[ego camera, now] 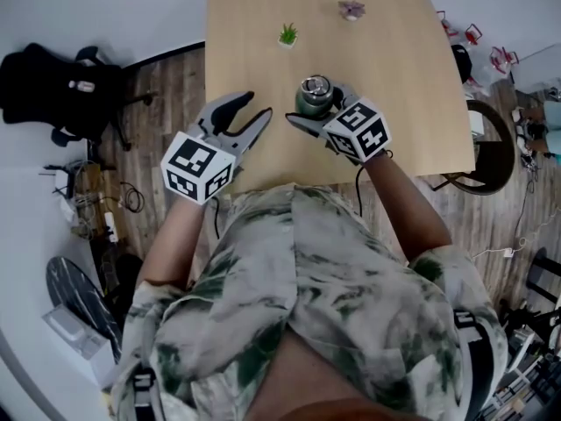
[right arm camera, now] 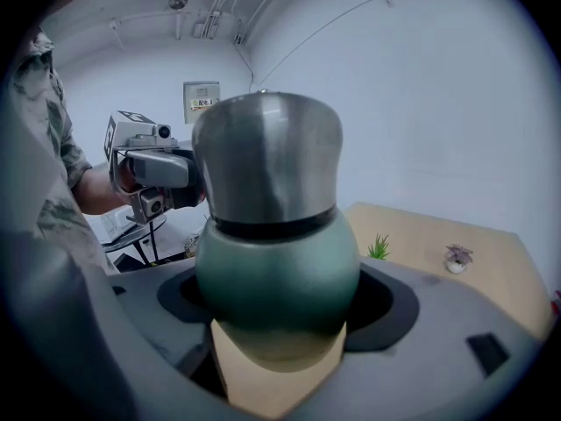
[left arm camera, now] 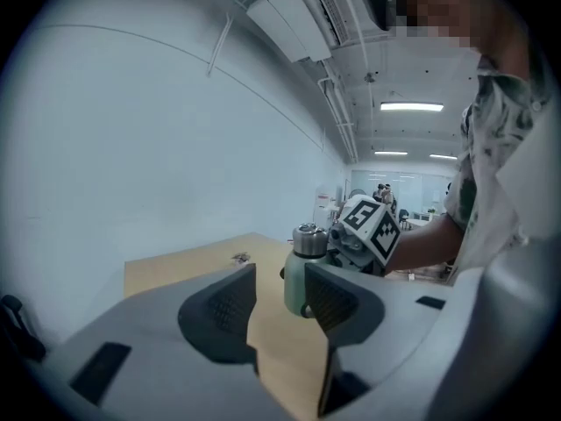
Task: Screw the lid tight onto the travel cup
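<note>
1. Head view: travel cup stands upright near the front edge of the wooden table, metal lid already seated on top. The right gripper reaches in from the person's side and clamps the cup's green body, apparently to stop it turning. The left gripper hovers just beside it, clear of the cup, its jaws spread. Two small potted plants sit well apart at the far side, out of the way.

2. Left gripper view: both jaws stand apart with only bare tabletop between them. Cup and lid rise beyond the tips, with the right gripper close behind the cup. The open claw points toward the cup, which suggests it is lined up to take the lid for a twist.

3. Right gripper view: the cup's rounded body fills the gap, and both pads press on it low down, below the dark band under the lid. That low hold leaves the lid free to be gripped. Whether the lid is fully tight cannot be told.
</note>
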The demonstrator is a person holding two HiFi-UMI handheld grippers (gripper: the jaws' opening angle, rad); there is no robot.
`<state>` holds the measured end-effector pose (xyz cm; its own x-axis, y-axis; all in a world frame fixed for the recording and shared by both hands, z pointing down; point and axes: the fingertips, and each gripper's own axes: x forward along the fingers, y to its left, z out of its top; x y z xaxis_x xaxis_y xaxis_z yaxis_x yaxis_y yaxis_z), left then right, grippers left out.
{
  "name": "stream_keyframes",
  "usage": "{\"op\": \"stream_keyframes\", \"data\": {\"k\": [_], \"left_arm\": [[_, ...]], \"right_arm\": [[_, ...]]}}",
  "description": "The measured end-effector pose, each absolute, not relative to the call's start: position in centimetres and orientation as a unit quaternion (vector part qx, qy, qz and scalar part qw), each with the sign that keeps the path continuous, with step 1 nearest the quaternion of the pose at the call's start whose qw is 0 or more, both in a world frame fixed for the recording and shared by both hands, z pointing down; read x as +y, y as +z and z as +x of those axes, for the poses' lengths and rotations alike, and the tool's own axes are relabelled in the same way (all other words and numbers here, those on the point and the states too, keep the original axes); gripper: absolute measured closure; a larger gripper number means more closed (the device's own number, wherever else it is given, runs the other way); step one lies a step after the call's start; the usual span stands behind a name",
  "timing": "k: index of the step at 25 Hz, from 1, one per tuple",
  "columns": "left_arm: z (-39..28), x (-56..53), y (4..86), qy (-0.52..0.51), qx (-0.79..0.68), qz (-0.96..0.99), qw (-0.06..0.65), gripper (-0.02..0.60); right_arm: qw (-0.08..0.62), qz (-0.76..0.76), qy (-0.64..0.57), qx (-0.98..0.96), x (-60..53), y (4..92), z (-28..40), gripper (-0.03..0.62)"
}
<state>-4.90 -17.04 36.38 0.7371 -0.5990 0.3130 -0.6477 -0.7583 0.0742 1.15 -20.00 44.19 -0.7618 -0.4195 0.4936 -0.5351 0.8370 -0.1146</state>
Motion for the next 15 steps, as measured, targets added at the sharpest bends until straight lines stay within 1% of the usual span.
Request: {"op": "stream_keyframes", "data": {"k": [8, 15], "left_arm": [[-2.1, -17.1, 32.2, 0.124, -0.282, 0.950, 0.051, 0.379], [-0.8, -17.6, 31.9, 0.129, -0.285, 0.949, 0.040, 0.343]], "right_arm": [[0.252, 0.236, 0.111, -0.932, -19.2, 41.8, -1.1, 0.189], [0.256, 0.232, 0.111, -0.932, -19.1, 41.6, -2.7, 0.189]]}}
